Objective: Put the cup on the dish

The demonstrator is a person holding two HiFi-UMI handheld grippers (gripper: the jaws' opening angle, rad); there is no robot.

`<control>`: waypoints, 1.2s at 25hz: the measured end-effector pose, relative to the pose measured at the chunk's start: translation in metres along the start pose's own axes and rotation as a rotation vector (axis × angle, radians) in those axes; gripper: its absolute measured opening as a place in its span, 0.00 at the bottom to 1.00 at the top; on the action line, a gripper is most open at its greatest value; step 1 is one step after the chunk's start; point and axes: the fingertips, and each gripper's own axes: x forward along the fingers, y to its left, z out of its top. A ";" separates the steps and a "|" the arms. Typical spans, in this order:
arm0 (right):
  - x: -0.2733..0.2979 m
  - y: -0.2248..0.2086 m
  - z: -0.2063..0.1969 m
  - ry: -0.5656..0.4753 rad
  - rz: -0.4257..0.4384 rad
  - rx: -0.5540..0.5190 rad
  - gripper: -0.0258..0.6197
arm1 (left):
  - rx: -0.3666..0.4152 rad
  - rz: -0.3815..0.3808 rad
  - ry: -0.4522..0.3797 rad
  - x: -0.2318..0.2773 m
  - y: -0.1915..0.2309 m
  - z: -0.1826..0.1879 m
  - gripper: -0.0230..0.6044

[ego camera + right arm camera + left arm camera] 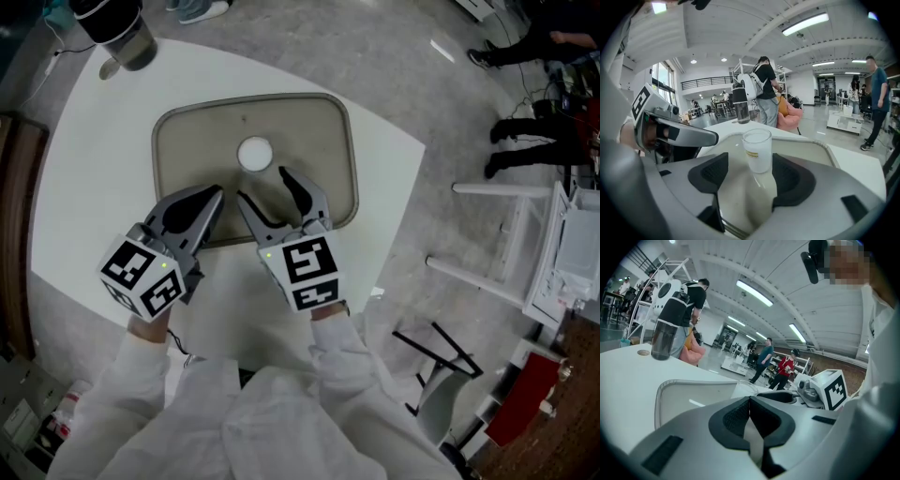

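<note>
A small white cup [254, 154] stands upright on the beige rounded tray [314, 127] that serves as the dish. My right gripper [264, 187] is open over the tray's near edge. The cup [757, 151] stands just beyond its fingertips and neither pad touches it. In the right gripper view, nothing lies between the jaws of my right gripper [749, 171] but the tray's floor [820, 157]. My left gripper [212, 195] is shut at the tray's near left edge, holding nothing. The left gripper view shows the left gripper [750, 401] with its pads pressed together in front of the tray [679, 399].
A dark tumbler [117, 33] stands at the white table's far left corner, also visible as the tumbler [663, 336] and the tumbler [739, 107]. The table edge runs close on the right, with white frames [525, 253] and a black stand on the floor beyond. People stand in the background.
</note>
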 end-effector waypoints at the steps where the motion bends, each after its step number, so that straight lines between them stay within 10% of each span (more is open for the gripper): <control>1: -0.006 0.003 0.004 -0.014 0.001 -0.002 0.48 | 0.006 0.001 -0.005 -0.003 -0.005 0.002 0.05; 30: -0.265 0.096 0.032 -0.347 0.149 -0.199 0.31 | 0.151 0.111 -0.201 -0.117 -0.226 -0.022 0.05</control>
